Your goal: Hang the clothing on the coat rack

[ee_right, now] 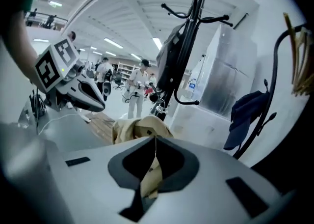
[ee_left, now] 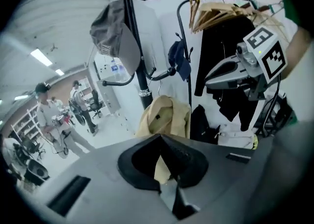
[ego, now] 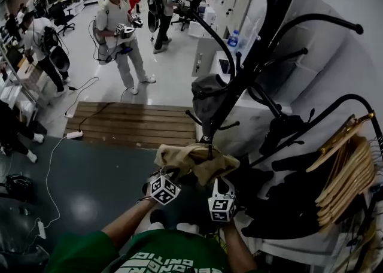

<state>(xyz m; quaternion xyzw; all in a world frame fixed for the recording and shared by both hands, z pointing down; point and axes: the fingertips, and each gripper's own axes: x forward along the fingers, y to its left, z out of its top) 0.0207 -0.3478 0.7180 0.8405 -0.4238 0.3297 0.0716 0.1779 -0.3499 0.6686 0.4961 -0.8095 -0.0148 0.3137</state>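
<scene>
A tan garment point(ego: 194, 161) is bunched up at the foot of the black coat rack point(ego: 263, 38), held up between my two grippers. My left gripper point(ego: 173, 177) is shut on its cloth; in the left gripper view a tan fold point(ee_left: 164, 117) runs down between the closed jaws point(ee_left: 163, 166). My right gripper point(ego: 216, 189) is shut on the other side, with a tan strip point(ee_right: 140, 129) pinched in its jaws point(ee_right: 153, 161). A grey garment point(ego: 209, 95) hangs from a lower hook of the rack, and a dark blue cloth point(ego: 281, 128) hangs from another hook.
Wooden hangers point(ego: 344, 170) and black clothes point(ego: 287, 194) hang on a rail at the right. A wooden pallet point(ego: 131, 122) lies on the floor beyond the rack. People with grippers point(ego: 119, 26) stand farther back. A white cable point(ego: 54, 164) trails across the floor at the left.
</scene>
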